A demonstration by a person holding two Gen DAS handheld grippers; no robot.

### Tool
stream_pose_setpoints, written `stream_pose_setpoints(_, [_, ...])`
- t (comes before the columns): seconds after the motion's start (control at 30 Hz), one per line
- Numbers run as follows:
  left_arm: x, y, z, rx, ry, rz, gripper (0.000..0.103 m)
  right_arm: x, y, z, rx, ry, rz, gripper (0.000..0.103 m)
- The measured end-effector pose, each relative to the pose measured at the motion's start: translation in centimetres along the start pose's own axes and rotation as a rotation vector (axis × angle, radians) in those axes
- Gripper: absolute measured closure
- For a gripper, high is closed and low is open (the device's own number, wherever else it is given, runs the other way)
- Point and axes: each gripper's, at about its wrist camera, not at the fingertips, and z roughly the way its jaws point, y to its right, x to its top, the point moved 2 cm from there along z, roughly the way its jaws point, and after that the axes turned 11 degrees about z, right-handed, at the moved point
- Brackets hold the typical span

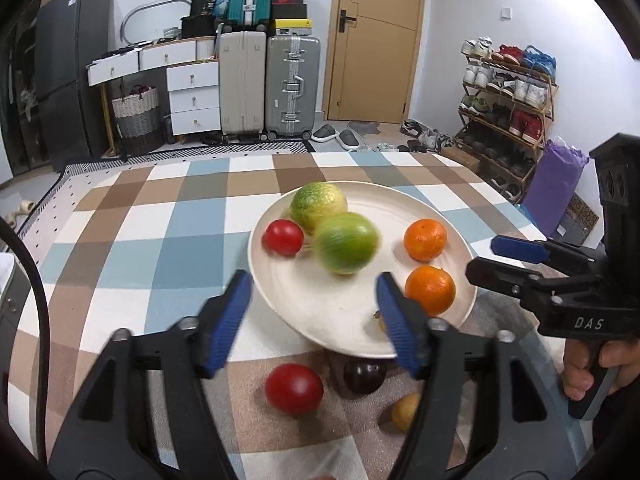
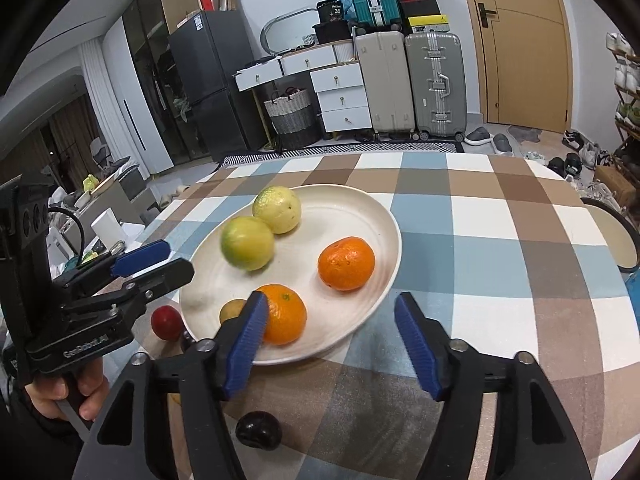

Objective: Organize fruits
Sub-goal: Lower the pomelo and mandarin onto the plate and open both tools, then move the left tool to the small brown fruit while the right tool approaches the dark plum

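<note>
A cream plate (image 1: 400,208) (image 2: 360,208) on the checked tablecloth holds two green-yellow citrus fruits (image 1: 319,205) (image 2: 277,209), two oranges (image 1: 425,239) (image 2: 346,263) and a red tomato (image 1: 283,237). The nearer green fruit (image 1: 345,243) (image 2: 247,243) is motion-blurred. My left gripper (image 1: 314,320) (image 2: 154,262) is open and empty at the plate's near edge. My right gripper (image 2: 332,344) (image 1: 506,258) is open and empty by the nearer orange (image 1: 430,290) (image 2: 285,314). A red tomato (image 1: 293,388) (image 2: 167,322), a dark plum (image 1: 364,376) (image 2: 258,430) and a small yellow fruit (image 1: 405,411) lie off the plate.
Another small yellow-brown fruit (image 2: 233,311) lies on the plate's near rim. A chair back (image 2: 616,236) stands at the table's right edge. Suitcases (image 1: 272,84), drawers, a door and a shoe rack (image 1: 508,112) stand behind the table.
</note>
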Motion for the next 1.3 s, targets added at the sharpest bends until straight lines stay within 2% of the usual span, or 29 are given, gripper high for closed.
stream_pose_setpoints(0.03, [0.0, -0.1, -0.2, 0.003, 0.005, -0.004, 0.021, 0.0, 0.0, 0.0, 0.0, 0.003, 0.001, 0.019])
stream_pose_setpoints(0.1, [-0.1, -0.4, -0.9, 0.02, 0.018, -0.017, 0.015, 0.0, 0.0, -0.3, 0.016, 0.012, 0.009, 0.011])
stream_pose_setpoints(0.17, [-0.2, -0.7, -1.4, 0.014, 0.022, -0.03, 0.011, 0.0, 0.0, -0.4, 0.019, 0.01, 0.01, 0.009])
stream_pose_setpoints(0.2, [-0.3, -0.9, -1.6, 0.018, 0.021, -0.039, 0.002, 0.0, 0.0, -0.5, 0.021, 0.01, 0.007, 0.005])
stream_pose_setpoints(0.23, [-0.4, -1.1, -2.0, 0.028, 0.026, -0.049, 0.001, -0.1, 0.0, -0.6, 0.019, 0.011, 0.006, 0.0])
stream_pose_setpoints(0.4, [-0.4, -1.6, -3.4, 0.039, 0.045, -0.061, 0.001, -0.5, -0.1, -0.7, 0.03, -0.005, 0.001, 0.0])
stream_pose_setpoints(0.77, [-2.0, -0.5, -4.7, 0.042, -0.008, 0.001, 0.001, -1.2, -0.3, -1.1, 0.035, -0.05, -0.024, 0.0])
stream_pose_setpoints(1.1, [-3.4, 0.4, -4.2, 0.012, -0.066, 0.033, 0.001, -2.7, -0.6, -2.1, 0.04, -0.093, -0.06, 0.0])
stream_pose_setpoints(1.3, [-3.7, 0.8, -3.6, -0.02, -0.102, 0.037, 0.001, -3.5, -1.2, -1.5, 0.017, -0.15, -0.111, 0.0])
